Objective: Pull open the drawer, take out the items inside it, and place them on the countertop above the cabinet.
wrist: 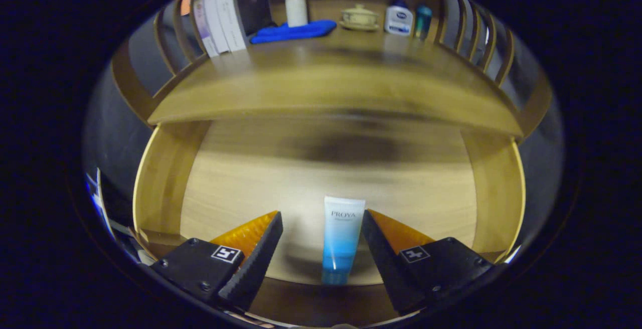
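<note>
Two wedge-shaped fingers of the gripper [321, 228] stand wide apart at the near edge of the open drawer [160, 188], holding nothing. Between them, closer to the right-hand finger than the left, lies a slim white-to-blue plastic squeeze tube [342, 236] on the pale wooden drawer floor. Its long axis runs straight ahead along the fingers, one end toward the camera at the drawer's front lip and the other pointing deeper in. Neither finger touches it, though the right one looks just beside it. The coming move, as I judge it, turns on that: the fingers already straddle the tube across its narrow width, so a small shift to centre it and a squeeze should take it. The tube looks smooth, soft-walled and light, and may slip or flatten under a hard pinch. The drawer is smooth light wood with raised side walls, and seems to hold nothing else. Beyond and above it the darker wooden countertop [331, 83] stretches away, carrying boxes, bottles, a folded blue cloth [293, 32] and a small lidded dish along its back.
</note>
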Tool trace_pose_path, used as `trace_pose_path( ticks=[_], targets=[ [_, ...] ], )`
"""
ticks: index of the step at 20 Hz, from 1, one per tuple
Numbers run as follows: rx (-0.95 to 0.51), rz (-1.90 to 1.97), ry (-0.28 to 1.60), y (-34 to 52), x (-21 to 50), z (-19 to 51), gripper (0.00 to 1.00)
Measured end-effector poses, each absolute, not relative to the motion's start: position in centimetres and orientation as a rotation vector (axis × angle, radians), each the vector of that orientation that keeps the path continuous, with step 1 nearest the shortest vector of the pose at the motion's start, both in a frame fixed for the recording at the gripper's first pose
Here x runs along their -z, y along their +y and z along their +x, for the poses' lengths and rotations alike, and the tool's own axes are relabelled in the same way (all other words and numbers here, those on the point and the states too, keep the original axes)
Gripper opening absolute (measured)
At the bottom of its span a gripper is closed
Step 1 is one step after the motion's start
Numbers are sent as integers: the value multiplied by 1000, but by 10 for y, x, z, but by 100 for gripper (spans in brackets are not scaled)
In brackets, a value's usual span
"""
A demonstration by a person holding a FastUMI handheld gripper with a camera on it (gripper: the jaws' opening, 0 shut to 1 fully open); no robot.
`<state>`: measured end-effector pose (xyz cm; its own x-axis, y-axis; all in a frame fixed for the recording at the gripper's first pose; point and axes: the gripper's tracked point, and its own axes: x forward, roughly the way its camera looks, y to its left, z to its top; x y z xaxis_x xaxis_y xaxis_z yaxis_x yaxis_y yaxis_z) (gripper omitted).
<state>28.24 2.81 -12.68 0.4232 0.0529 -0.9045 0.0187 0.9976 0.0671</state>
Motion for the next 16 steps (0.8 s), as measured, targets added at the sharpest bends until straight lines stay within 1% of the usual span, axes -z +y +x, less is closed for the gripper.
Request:
trace_pose_path(
  ticks=[2,3,6,7,9,10,11,16],
  targets=[
    [1,86,1199,27,136,275,98],
    [17,85,1205,23,137,275,95],
    [50,45,1251,16,145,272,92],
    [48,45,1267,15,149,270,86],
    [55,39,1273,13,151,270,63],
    [48,37,1275,13,153,270,58],
    [47,37,1273,13,151,269,54],
    [28,43,1240,16,146,268,49]
  ],
)
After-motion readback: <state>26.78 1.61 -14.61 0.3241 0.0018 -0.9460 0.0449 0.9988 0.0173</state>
